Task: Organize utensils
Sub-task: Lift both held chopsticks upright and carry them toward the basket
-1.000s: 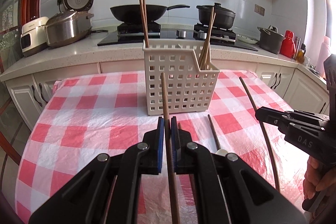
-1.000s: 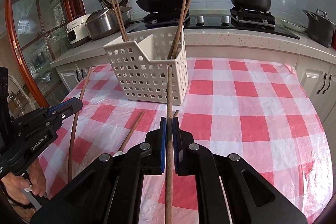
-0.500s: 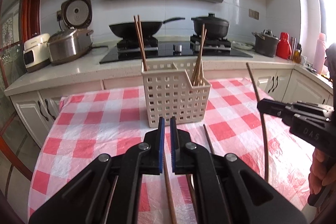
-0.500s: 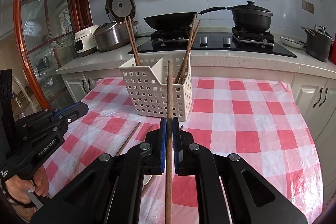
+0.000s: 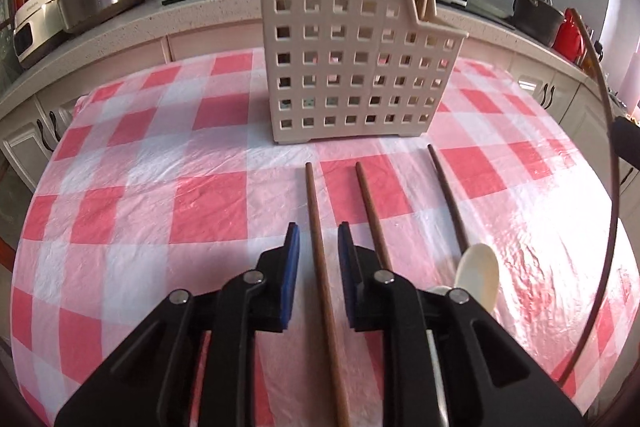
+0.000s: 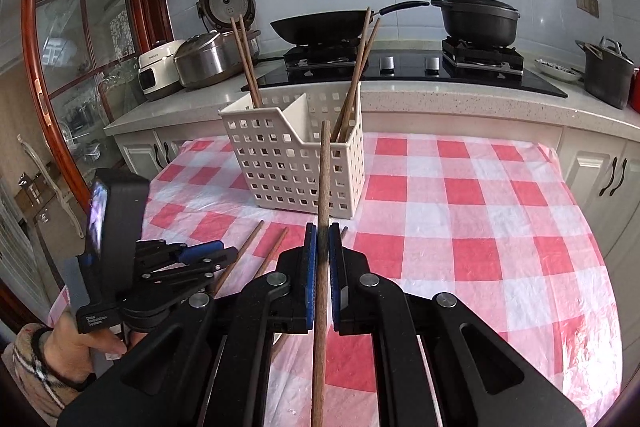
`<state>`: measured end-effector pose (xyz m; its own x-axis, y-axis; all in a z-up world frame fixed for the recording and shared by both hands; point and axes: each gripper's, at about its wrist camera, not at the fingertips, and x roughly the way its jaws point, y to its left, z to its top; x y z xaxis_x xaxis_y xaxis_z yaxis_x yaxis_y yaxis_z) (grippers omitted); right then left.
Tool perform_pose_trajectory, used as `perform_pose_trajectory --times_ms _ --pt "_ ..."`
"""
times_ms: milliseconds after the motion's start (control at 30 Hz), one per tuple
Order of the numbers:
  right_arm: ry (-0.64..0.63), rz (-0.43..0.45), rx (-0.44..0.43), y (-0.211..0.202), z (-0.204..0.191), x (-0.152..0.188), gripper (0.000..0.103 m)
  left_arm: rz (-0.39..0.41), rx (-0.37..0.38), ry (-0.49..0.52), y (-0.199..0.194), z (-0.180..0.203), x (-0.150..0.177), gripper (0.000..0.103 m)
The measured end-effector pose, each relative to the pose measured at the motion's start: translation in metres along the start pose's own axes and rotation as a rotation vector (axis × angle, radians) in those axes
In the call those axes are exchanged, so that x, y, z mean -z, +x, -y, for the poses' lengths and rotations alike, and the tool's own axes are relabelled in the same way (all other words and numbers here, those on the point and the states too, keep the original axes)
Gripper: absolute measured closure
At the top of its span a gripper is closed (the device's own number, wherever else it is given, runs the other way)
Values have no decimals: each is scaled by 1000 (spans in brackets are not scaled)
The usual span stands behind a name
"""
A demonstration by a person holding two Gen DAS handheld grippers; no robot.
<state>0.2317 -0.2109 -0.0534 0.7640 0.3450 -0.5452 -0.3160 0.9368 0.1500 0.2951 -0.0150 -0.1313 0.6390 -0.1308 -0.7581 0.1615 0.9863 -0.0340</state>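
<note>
Right now our left tongs (image 5: 318,247) stand apart over the near edge of the surface (image 5: 140,163), astride a brown chopstick (image 5: 320,259) that lies flat on the cloth, not yet gripped. Our right tongs (image 6: 322,247) are clamped on another chopstick (image 6: 323,195), held clear of the cloth and pointing toward the basket (image 6: 296,163).

From here we see a few ways this could slip. If the left tongs close too high, the pads may skate off the thin round stick and roll it into its neighbour (image 5: 370,211), which lies just beside it. Closing off-centre could also tip the stick end-up and let it swing. The held chopstick is long and pinched low, so it may pivot in the right tongs and catch the basket rim instead of dropping into a compartment. A white spoon (image 5: 478,275) lies at the right tong's shoulder and could be knocked.

Beyond these, a third, darker stick (image 5: 448,199) rests on the red-checked plastic cloth, which is wrinkled and shiny, likely slippery. The white basket stands near the far edge, chopsticks already upright in both compartments. Behind it we see a kitchen counter with a rice cooker (image 6: 208,55), a wok (image 6: 320,27) and a black pot (image 6: 476,19) on the hob.
</note>
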Motion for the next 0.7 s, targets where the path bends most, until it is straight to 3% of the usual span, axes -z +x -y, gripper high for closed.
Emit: perform_pose_trajectory --times_ms 100,167,200,233,400,500,700 --pt "2 -10 -1 4 1 2 97 -45 -16 11 16 3 -1 83" --pt "7 -12 0 5 3 3 97 -35 -52 27 20 4 -2 83" --pt "9 -11 2 5 4 3 97 -39 -57 30 21 4 -3 86" --pt "12 -11 3 5 5 4 97 -43 -61 38 22 5 -3 97" --pt "19 2 3 0 6 3 97 -24 -47 47 9 6 1 97" --pt "19 16 5 -5 5 1 97 42 -20 12 -18 6 4 97" --pt "15 54 1 -17 1 -5 97 248 -26 -20 -90 2 1 97"
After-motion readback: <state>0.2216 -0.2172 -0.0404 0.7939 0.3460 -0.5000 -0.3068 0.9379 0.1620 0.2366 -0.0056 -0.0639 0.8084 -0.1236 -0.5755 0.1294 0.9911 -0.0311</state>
